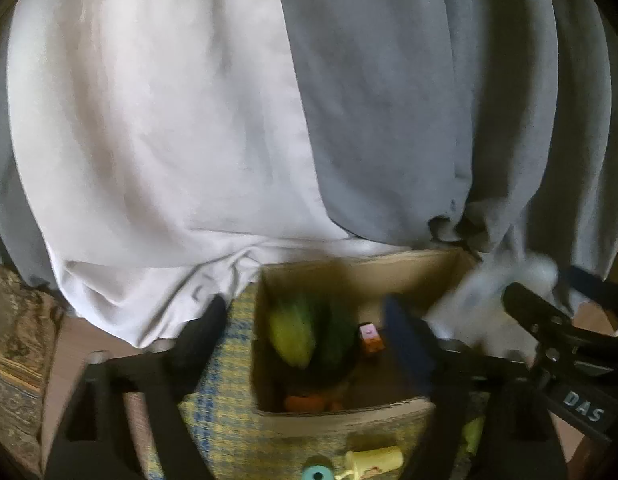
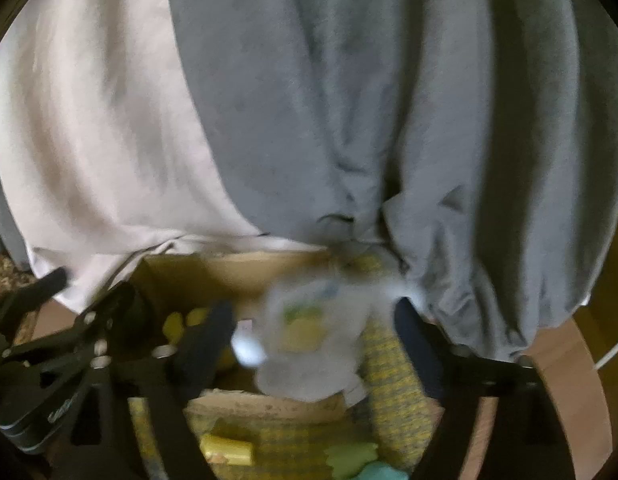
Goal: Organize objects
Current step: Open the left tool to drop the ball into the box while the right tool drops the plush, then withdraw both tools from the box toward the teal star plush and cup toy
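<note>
- near edge, left wrist view: pale yellow cylinder toy (image 1: 375, 459) and a teal ring (image 1: 317, 473) lie on the yellow-blue woven cloth (image 1: 225, 420), just in front of the cardboard box (image 1: 345, 412).
- left gripper (image 1: 309, 328): jaws wide apart, holding nothing, fingers straddling the box's left half.
- inside the box: a yellow-green fruit shape (image 1: 293, 332) against something dark green, a small pink block (image 1: 369, 334) beside it, orange bits (image 1: 305, 402) at the near wall.
- right gripper (image 2: 315, 332): jaws spread, a blurred white translucent bag (image 2: 305, 344) with a green-yellow print sits between the fingers over the box (image 2: 269, 404); cannot tell if it is pinched.
- beyond the box: white sheet (image 1: 149, 120) and grey sheet (image 1: 389, 100) hang as a backdrop.
</note>
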### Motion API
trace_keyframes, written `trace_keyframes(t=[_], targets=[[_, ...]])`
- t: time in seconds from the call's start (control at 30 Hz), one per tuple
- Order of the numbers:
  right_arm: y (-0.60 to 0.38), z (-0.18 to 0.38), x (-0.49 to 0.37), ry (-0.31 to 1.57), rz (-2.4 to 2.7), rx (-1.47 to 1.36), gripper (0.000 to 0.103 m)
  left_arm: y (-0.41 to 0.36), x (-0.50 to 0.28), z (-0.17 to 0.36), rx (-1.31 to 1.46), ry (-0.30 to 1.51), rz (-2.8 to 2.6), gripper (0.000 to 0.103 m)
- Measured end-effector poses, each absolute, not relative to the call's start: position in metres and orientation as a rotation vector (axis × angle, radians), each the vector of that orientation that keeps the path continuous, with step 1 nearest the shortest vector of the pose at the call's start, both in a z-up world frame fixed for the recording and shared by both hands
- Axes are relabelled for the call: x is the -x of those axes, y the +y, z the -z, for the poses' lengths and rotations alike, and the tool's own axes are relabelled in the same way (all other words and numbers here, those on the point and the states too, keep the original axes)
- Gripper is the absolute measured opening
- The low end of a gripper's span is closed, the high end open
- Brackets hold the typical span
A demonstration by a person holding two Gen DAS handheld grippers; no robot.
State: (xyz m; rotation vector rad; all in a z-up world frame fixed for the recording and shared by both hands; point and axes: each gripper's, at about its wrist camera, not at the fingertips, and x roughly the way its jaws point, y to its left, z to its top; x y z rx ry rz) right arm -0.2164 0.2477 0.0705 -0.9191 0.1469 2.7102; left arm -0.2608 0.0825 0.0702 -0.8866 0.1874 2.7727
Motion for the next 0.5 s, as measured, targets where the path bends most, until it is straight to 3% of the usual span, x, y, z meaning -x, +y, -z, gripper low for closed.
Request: trace_keyframes(t=[0.2, 0.5], targets=[[0.25, -0.075, 0.206, 0.155, -2.681, 0.905, 0.088, 0.081, 0.255, -0.074, 0.883, 0.19, -2.795, 0.098], [0.251, -0.087, 0.191, 0.13, -2.664, 0.856, 0.092, 0.074, 0.246, -0.076, 0.882, 0.194, -2.851, 0.098]])
